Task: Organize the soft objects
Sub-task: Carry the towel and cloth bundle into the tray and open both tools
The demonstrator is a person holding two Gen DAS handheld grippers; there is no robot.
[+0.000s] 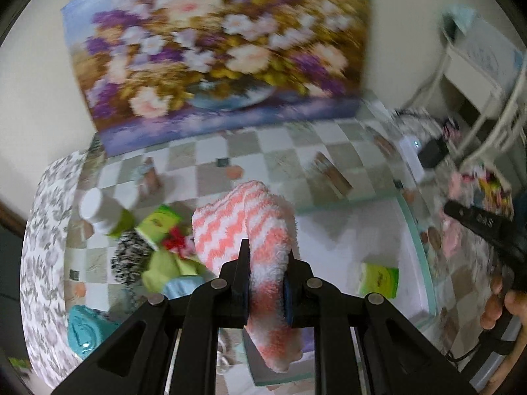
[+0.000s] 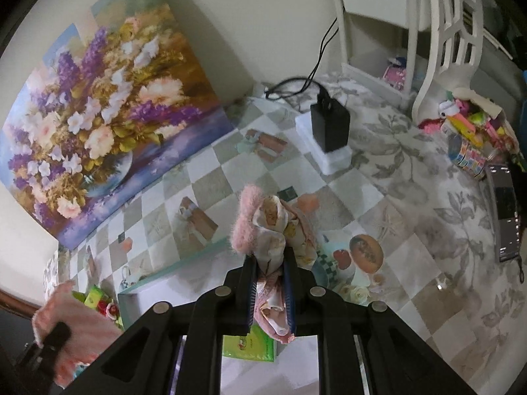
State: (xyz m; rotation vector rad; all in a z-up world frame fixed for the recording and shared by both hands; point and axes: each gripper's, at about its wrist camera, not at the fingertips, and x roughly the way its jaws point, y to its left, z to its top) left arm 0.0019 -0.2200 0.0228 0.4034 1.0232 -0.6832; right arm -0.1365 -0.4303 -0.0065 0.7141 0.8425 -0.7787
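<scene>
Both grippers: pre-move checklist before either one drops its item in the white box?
1. Left gripper shut on the pink-and-white striped sock: ok, pads pinch it mid-length and both ends hang free.
2. Right gripper shut on the floral cloth bundle: ok, with a fuzzy pink piece sticking out above.
3. Whether the fuzzy pink piece is itself clamped: cannot tell.
4. White box below the left gripper: ok, it holds a green packet and bare floor shows beside it.
5. Grippers apart from each other: ok, the right one sits at the far edge of the left view.
6. Image sharpness: not ok, left view is motion blurred.
</scene>
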